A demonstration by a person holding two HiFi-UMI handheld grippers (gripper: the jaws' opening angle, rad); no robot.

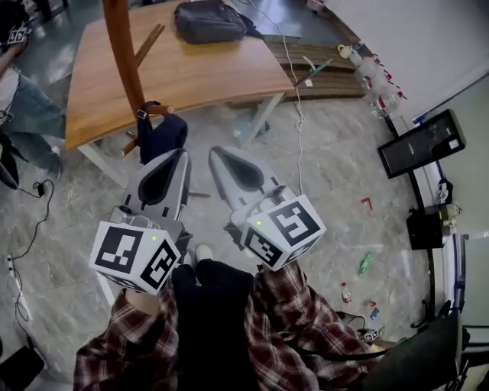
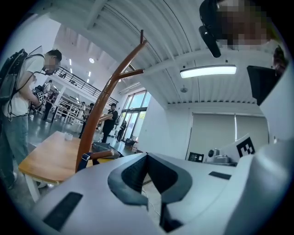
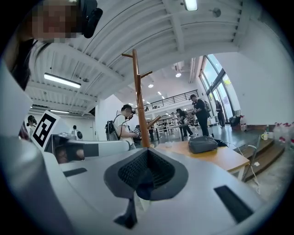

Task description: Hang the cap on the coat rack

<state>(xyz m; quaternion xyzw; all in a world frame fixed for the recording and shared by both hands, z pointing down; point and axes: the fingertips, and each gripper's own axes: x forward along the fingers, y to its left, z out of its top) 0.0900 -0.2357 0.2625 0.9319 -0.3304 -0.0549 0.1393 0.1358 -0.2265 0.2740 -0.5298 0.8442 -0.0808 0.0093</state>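
Note:
The wooden coat rack (image 1: 122, 46) rises at the upper left of the head view, in front of the table. A dark navy cap (image 1: 162, 134) hangs on one of its low pegs, strap and buckle at the top. My left gripper (image 1: 182, 154) is shut and holds nothing; its tip sits just below the cap. Beside it my right gripper (image 1: 216, 152) is also shut and holds nothing. In the left gripper view the left gripper (image 2: 147, 156) points past the coat rack (image 2: 109, 89), where the cap's blue strap (image 2: 84, 158) shows. In the right gripper view the rack (image 3: 138, 101) stands behind the right gripper (image 3: 146, 151).
A wooden table (image 1: 191, 72) with a grey bag (image 1: 210, 21) stands behind the rack. A person (image 1: 23, 114) stands at the left. A cable (image 1: 299, 137) runs across the marble floor, a black monitor (image 1: 424, 141) lies at the right, and bottles (image 1: 365, 263) lie nearby.

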